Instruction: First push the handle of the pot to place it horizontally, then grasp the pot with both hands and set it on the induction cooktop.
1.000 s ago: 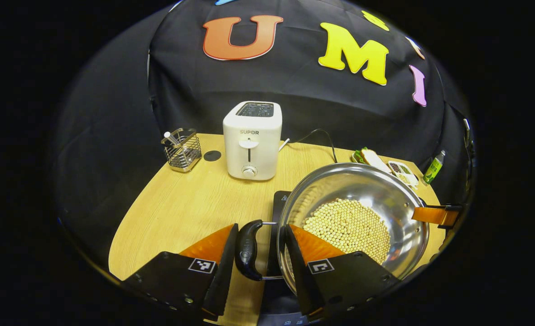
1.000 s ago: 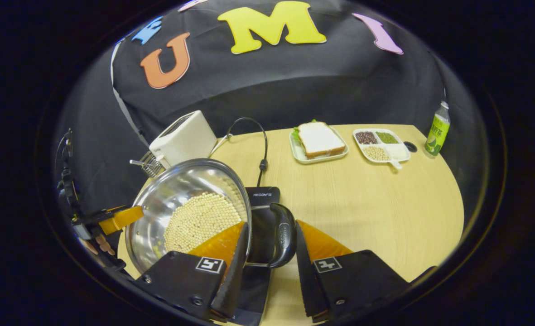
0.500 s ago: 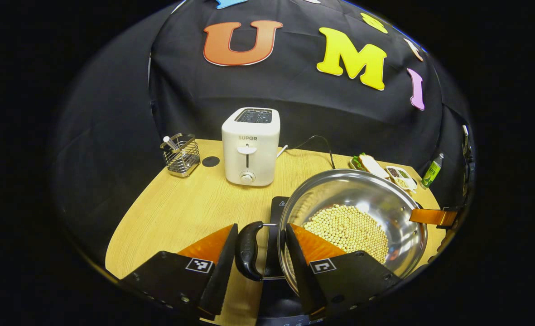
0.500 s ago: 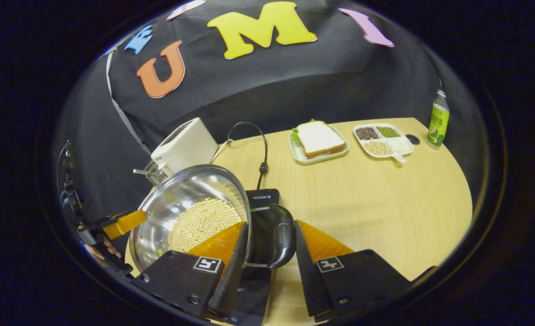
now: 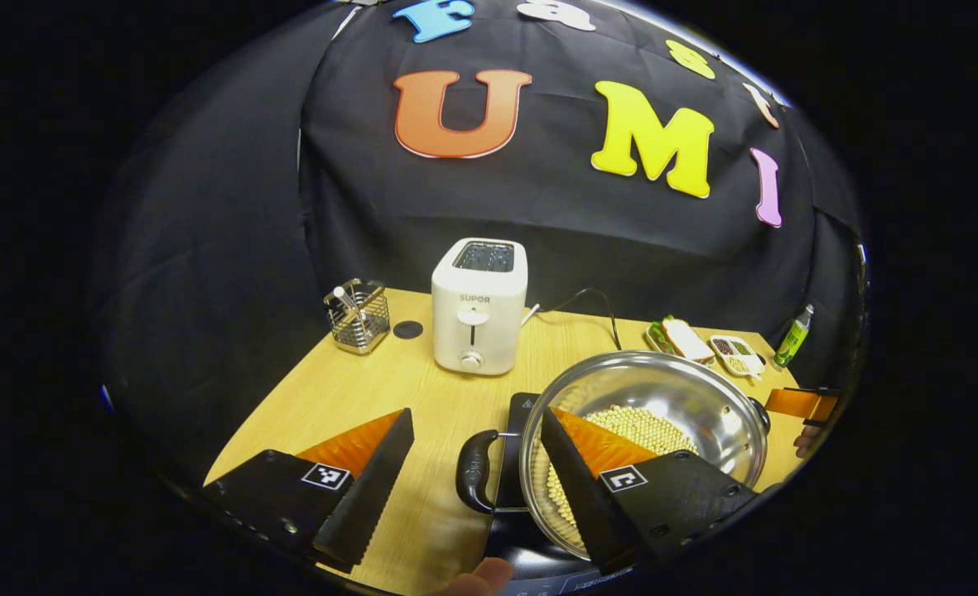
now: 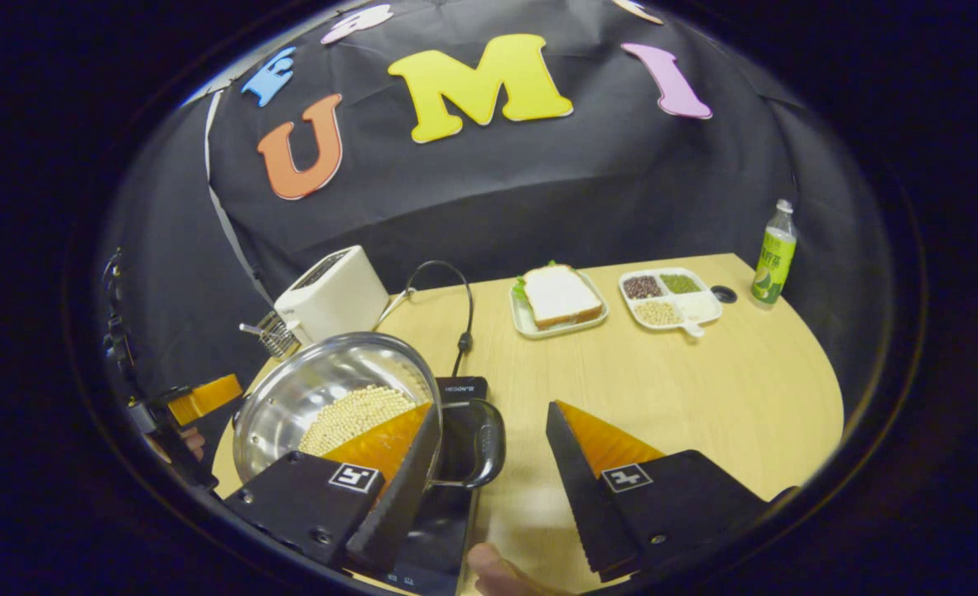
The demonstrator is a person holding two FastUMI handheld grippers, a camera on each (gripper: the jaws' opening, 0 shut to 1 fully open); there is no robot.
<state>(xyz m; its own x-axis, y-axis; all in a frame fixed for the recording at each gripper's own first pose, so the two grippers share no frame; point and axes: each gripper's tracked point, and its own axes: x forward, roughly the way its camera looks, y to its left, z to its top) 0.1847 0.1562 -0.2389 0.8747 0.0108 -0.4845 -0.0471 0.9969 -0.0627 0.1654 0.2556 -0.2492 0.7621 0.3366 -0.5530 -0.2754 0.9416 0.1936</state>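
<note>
Tabletop cooktop [image 6: 465, 389] bears pot [image 5: 687, 397], handles sideways; each gripper [image 5: 476, 463] [image 6: 489, 463] wide.

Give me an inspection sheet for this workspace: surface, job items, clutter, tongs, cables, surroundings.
Surface: light wooden table, round-cornered.
Job's things: steel pot holding pale beans sits on the black induction cooktop; both loop handles lie horizontal.
Clutter: white toaster, wire basket, sandwich on a tray, divided dish of beans, green bottle.
Grippers: left tongs open, straddling the near handle without touching it; right tongs open, likewise at the other handle.
Cables: black cable loops from the cooktop toward the back edge.
Surroundings: black cloth wall; a fingertip at the lower edge.
</note>
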